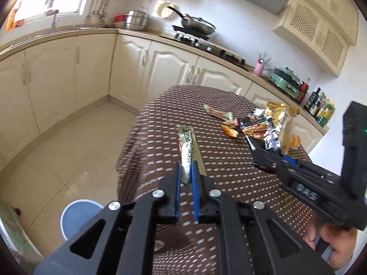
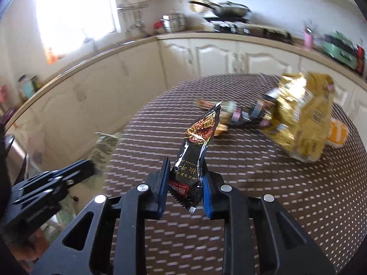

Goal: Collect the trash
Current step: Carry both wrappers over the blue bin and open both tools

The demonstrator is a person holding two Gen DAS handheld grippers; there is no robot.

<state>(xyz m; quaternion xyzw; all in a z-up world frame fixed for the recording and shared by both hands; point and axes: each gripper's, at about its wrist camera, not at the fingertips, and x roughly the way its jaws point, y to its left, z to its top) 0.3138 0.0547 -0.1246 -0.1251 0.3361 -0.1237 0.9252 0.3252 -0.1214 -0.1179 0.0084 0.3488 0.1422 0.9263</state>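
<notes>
While the left gripper (image 1: 185, 176) pinches a green-and-white wrapper (image 1: 187, 146) above the round table (image 1: 229, 171), the right gripper (image 2: 183, 183) clamps a black sachet (image 2: 195, 158); a gold bag (image 2: 300, 116) lies on that table.

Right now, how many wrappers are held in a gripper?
2. A green-white wrapper is in the left gripper; a black wrapper is in the right gripper. More lie on the table.
</notes>
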